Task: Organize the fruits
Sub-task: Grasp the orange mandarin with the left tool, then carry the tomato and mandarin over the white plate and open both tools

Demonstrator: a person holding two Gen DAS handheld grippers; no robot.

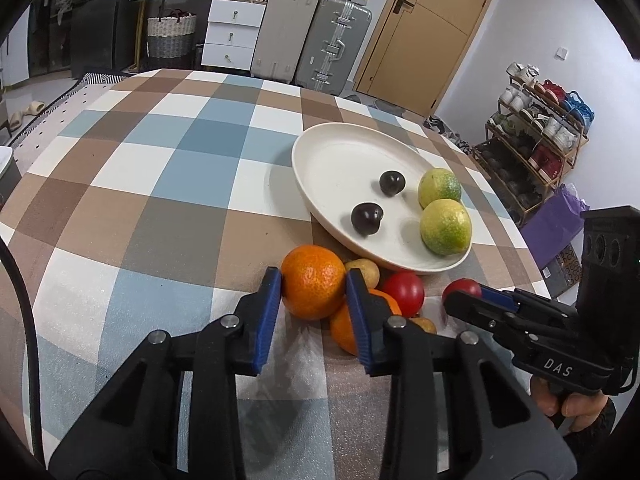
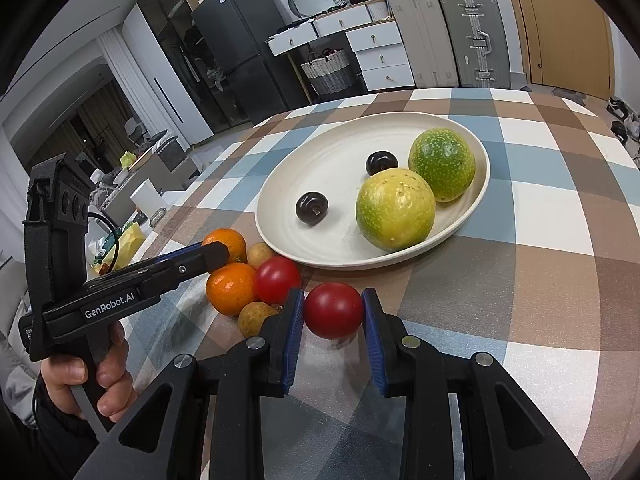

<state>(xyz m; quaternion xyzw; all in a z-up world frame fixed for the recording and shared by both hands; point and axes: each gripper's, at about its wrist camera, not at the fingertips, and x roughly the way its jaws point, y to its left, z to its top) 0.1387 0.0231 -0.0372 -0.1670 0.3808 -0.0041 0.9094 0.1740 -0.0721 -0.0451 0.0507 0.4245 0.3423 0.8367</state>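
A white plate [image 1: 320, 148] [image 2: 304, 168] on the checked tablecloth holds two yellow-green fruits [image 1: 445, 226] [image 2: 395, 209] and two dark plums [image 1: 367, 219] [image 2: 311, 208]. In front of it lies a cluster of two oranges, two red tomatoes and small brown fruits. My left gripper [image 1: 314, 286] is shut on one orange [image 1: 313, 282], which also shows in the right wrist view [image 2: 230, 242]. My right gripper [image 2: 333, 312] is shut on a red tomato [image 2: 334, 310], partly hidden behind its fingers in the left wrist view [image 1: 462, 290]. The second orange [image 2: 231, 288] and second tomato [image 2: 277, 279] lie between.
Small brown fruits [image 2: 256, 317] [image 1: 365, 272] lie in the cluster. The checked table [image 1: 160, 184] stretches left and far. Suitcases [image 1: 332, 44], white drawers [image 1: 232, 32] and a shoe rack [image 1: 536, 140] stand beyond the table.
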